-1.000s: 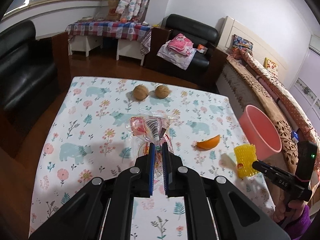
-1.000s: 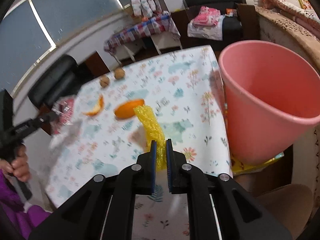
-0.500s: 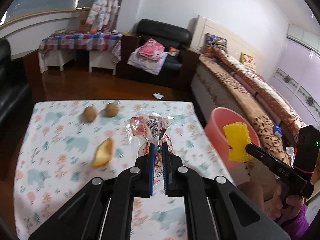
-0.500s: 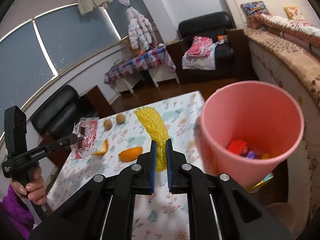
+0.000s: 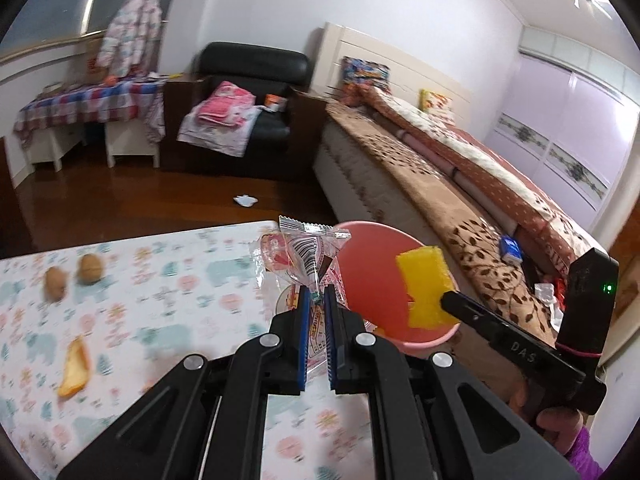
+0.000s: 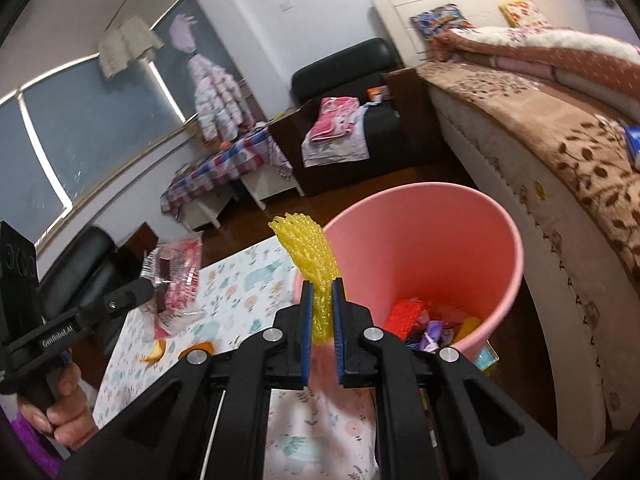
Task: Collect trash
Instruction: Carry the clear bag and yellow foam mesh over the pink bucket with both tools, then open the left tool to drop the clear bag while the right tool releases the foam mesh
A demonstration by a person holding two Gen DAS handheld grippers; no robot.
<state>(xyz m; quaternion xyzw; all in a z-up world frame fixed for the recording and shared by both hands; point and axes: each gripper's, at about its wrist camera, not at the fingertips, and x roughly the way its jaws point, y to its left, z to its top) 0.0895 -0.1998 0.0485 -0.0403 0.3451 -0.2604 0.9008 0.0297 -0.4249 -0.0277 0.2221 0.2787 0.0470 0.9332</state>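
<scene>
My left gripper [image 5: 315, 295] is shut on a clear plastic snack wrapper [image 5: 298, 254] with red print, held up at the near rim of the pink bin [image 5: 370, 276]. In the right wrist view the same wrapper [image 6: 176, 276] hangs from the left gripper [image 6: 154, 286] over the table. My right gripper [image 6: 320, 290] is shut on a yellow foam net [image 6: 310, 254], which stands up from the jaws at the left rim of the pink bin [image 6: 424, 240]. The yellow net [image 5: 426, 290] also shows in the left wrist view, in front of the bin's mouth. The bin holds red, purple and yellow trash [image 6: 424, 322].
On the floral tablecloth [image 5: 160, 292] lie two walnuts [image 5: 74, 274] and an orange peel [image 5: 74, 368]; another orange piece [image 6: 198, 349] shows in the right wrist view. A bed [image 5: 460, 188] runs along the right beside the bin. A black armchair [image 5: 248, 92] stands behind.
Both grippers have swung right and risen from over the table to the pink bin, carrying the wrapper and the yellow net. The bin's inside has come into view.
</scene>
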